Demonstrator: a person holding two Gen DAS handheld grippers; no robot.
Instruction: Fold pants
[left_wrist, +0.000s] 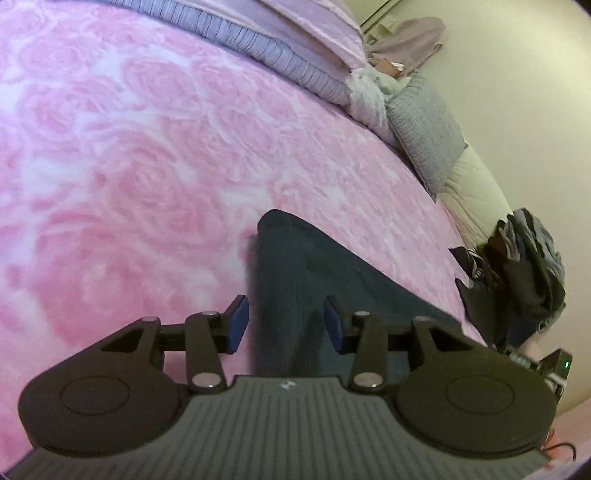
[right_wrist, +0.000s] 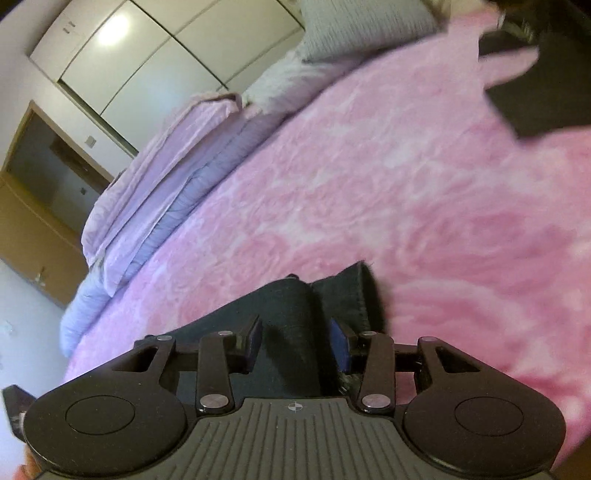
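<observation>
Both the left tongs (left_wrist: 285, 325) and right tongs (right_wrist: 300, 345) are standing open over soft, limp dark pants (left_wrist: 295, 280); hems look best for gripping.

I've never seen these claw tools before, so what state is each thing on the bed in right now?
Left claw: open, dark fabric between its pads.
Right claw: open, straddling a fabric ridge.
Dark pants: on the bed, not yet neatly folded.
Pink blanket: spread flat.
Lilac quilt: folded.
Pile of dark clothes: heaped at the edge.
</observation>
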